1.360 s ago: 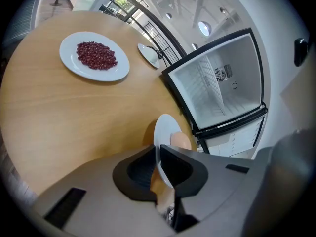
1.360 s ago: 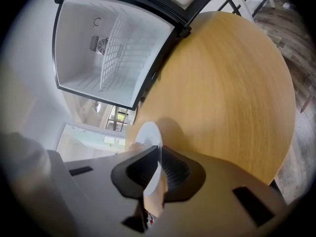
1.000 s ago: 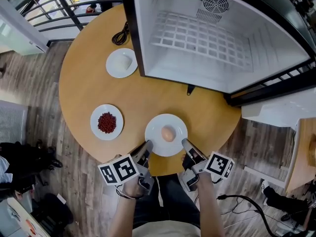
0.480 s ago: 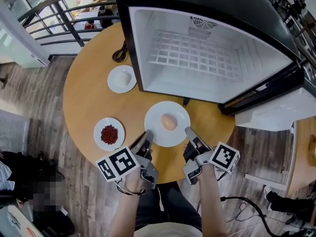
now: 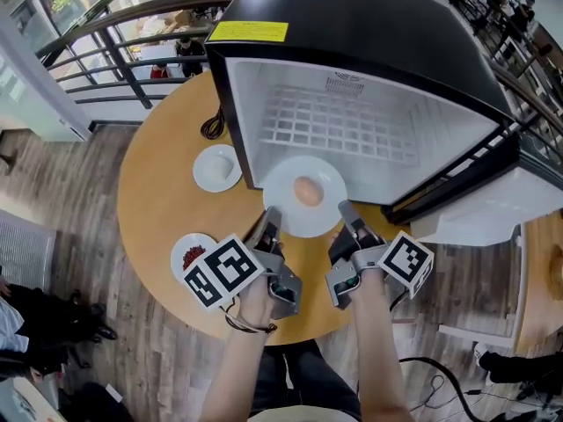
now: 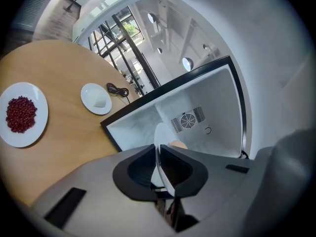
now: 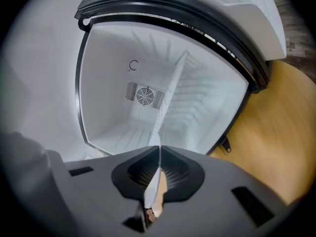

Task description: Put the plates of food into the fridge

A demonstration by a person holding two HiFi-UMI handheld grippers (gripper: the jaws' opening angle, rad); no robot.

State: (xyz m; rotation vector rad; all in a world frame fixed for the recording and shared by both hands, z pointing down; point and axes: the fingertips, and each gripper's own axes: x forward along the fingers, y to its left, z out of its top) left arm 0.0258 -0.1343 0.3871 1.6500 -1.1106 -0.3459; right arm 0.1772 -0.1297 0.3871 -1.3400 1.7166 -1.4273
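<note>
A white plate (image 5: 304, 214) carrying a brown egg (image 5: 307, 191) hangs at the open fridge's (image 5: 369, 139) front edge, held by both grippers. My left gripper (image 5: 269, 221) is shut on the plate's left rim and my right gripper (image 5: 345, 214) is shut on its right rim. The plate (image 6: 160, 147) shows edge-on between the jaws in the left gripper view, and the same plate (image 7: 154, 181) shows edge-on in the right gripper view. A plate of red beans (image 5: 190, 252) and a plate with a white lump (image 5: 216, 167) rest on the round wooden table (image 5: 154, 192).
The fridge has a white wire shelf (image 5: 334, 126) and a fan vent (image 5: 344, 83) at the back; its door (image 5: 493, 200) stands open at the right. A black cable (image 5: 211, 127) lies on the table by the fridge's left side. Railings (image 5: 114, 38) run behind the table.
Both grippers have carried the egg plate up off the table and forward to the fridge opening. The bean plate is now partly behind the left gripper's marker cube.
</note>
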